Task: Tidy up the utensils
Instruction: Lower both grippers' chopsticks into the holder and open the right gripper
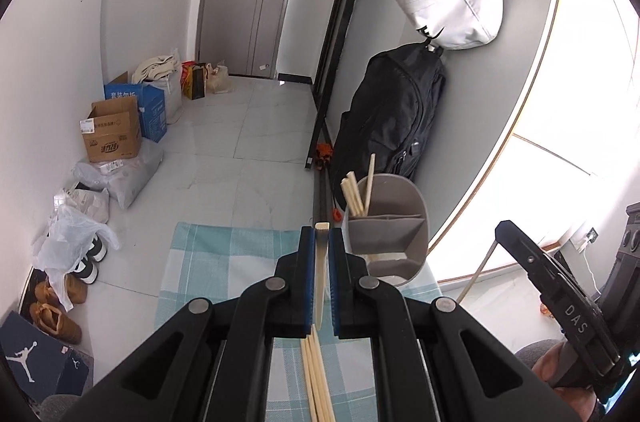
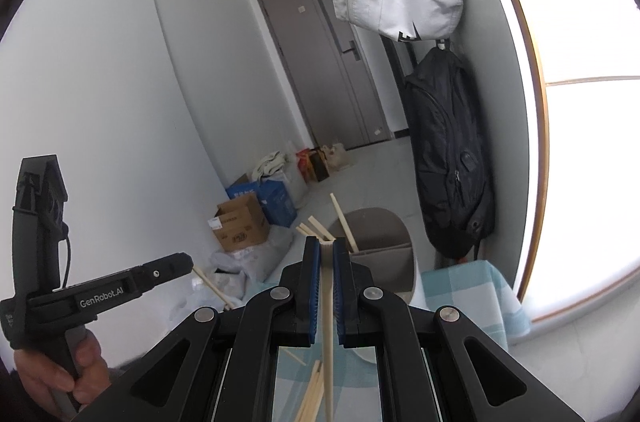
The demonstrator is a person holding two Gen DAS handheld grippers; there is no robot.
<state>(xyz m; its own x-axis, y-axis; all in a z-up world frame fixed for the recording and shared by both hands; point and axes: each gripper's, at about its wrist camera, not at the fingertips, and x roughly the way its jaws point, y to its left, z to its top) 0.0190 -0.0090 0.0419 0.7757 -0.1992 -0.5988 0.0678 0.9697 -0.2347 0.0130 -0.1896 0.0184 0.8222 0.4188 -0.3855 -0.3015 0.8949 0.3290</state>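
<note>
- Chopsticks are the pale, slim, square-cut wooden sticks here; one chopstick [image 1: 321,274] is pinched between the blue pads of the left claw [image 1: 321,234], its long axis running straight ahead along the fingers, blunt end just past the tips.
- Right claw [image 2: 327,246] is pressed onto a second chopstick [image 2: 328,322], likewise lengthwise between its pads, its lower end hanging below the claw.
- Loose chopsticks [image 1: 316,378] lie side by side under the left claw on the table [image 1: 208,262], which wears a blue-and-white checked cloth.
- Farther on, at the table's far edge, a grey utensil holder [image 1: 394,222] with dividers has several chopsticks [image 1: 354,196] leaning upright in its back compartment, tops tilted apart.
</note>
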